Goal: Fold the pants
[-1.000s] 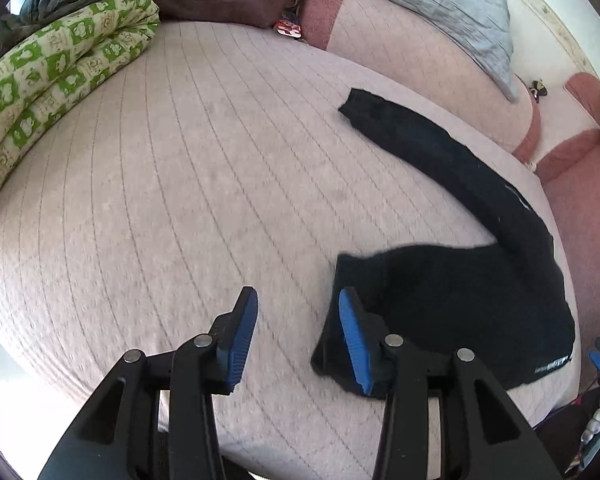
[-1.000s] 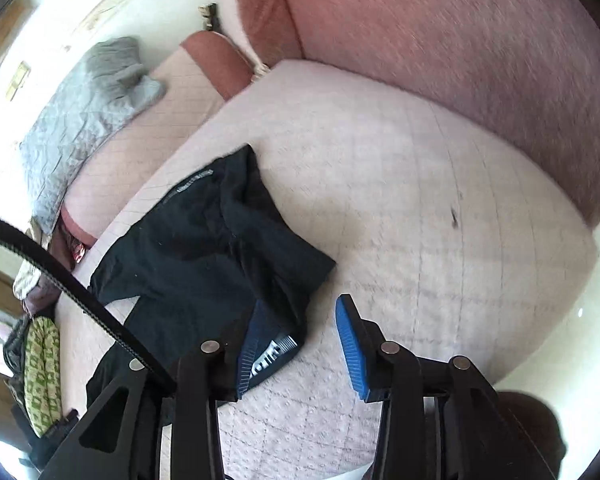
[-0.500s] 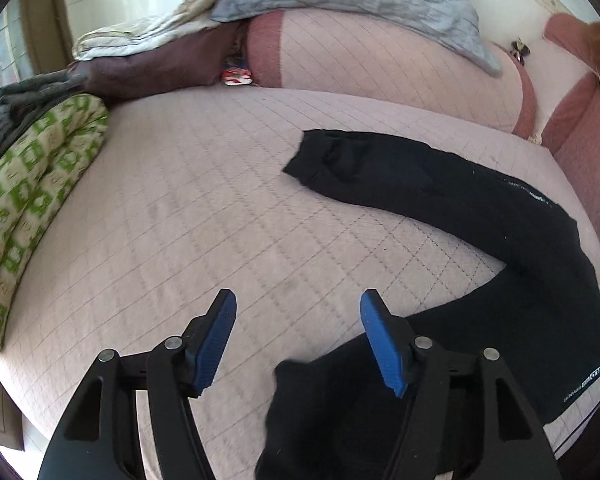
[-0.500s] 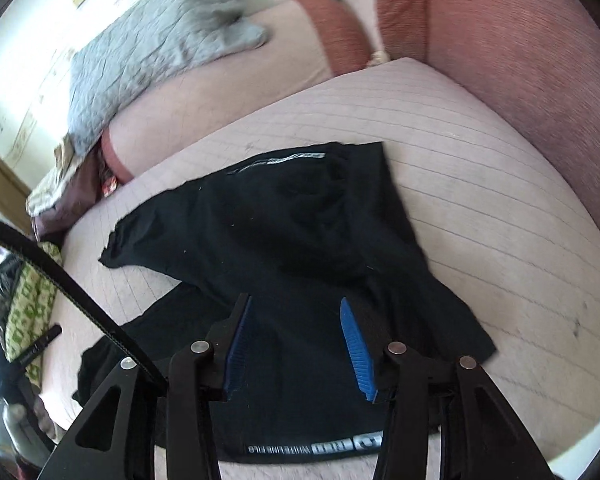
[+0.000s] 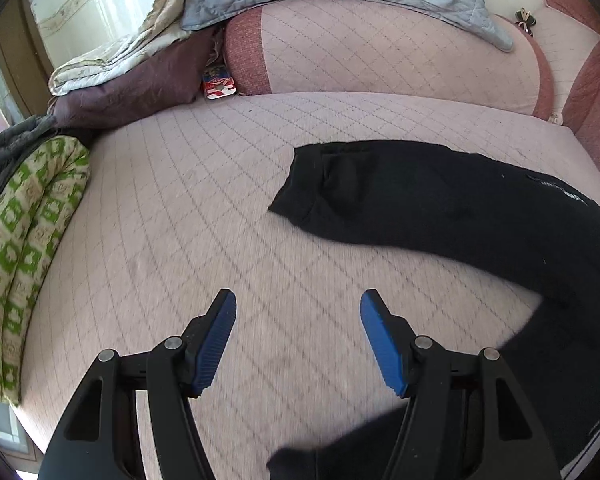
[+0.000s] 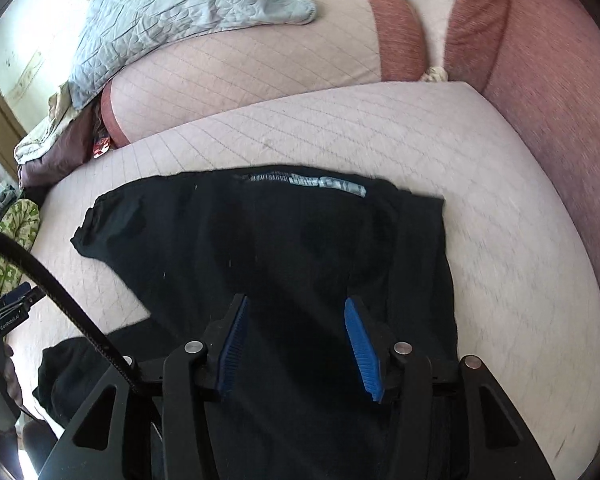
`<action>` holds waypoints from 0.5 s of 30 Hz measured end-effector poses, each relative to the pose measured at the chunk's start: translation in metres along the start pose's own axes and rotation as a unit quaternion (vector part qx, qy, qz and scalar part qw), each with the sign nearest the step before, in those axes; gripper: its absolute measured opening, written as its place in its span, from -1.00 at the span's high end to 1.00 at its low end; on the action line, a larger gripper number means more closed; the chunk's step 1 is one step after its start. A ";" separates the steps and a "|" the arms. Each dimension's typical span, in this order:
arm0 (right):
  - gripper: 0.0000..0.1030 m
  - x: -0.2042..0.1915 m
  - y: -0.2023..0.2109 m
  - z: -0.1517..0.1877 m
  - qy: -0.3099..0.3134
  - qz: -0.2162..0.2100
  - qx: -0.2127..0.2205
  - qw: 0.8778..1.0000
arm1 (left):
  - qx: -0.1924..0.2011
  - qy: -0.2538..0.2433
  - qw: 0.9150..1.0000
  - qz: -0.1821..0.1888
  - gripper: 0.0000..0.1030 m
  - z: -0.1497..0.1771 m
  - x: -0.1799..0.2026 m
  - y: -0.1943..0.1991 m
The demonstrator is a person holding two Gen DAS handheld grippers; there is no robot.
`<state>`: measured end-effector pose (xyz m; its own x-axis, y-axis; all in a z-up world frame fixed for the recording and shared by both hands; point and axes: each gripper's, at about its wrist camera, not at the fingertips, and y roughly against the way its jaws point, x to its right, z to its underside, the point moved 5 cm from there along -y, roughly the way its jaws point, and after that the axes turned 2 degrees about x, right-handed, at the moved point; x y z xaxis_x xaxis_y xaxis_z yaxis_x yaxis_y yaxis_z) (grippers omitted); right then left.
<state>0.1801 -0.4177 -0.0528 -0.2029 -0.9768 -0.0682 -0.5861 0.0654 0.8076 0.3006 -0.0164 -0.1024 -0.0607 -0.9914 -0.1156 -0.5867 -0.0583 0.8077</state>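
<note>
The right gripper [image 6: 294, 344] hangs directly over the black pants [image 6: 300, 248], fingers spread, holding nothing. The left gripper [image 5: 298, 338] (equally wide, empty) faces bare bed [image 5: 172, 220]; the far leg stretches leftward beyond it.

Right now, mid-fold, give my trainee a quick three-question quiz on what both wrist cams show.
1. True or false: the left claw is shut on the black pants.
2. Over what does the right claw hover? A) bare quilted cover B) the black pants C) the grey quilt
3. Fill in: the folded blanket at the left edge of the bed has a ____ and cream pattern.

Key:
1. False. Its jaws stand wide apart over bare cover, with no cloth between them.
2. B. Its jaws are open, with black cloth beneath.
3. Green.
</note>
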 end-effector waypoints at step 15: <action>-0.20 -0.020 -0.105 -0.100 0.104 -0.045 -0.049 0.992 | -0.082 0.149 0.974 0.147 -0.32 -0.109 -0.047 -0.138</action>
<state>0.3242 -0.4260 -0.0774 0.0185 -0.9994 -0.0295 -0.5137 -0.0348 0.8573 0.4720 0.0256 -0.1456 0.0460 -0.9566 0.2877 -0.4403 0.2391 0.8654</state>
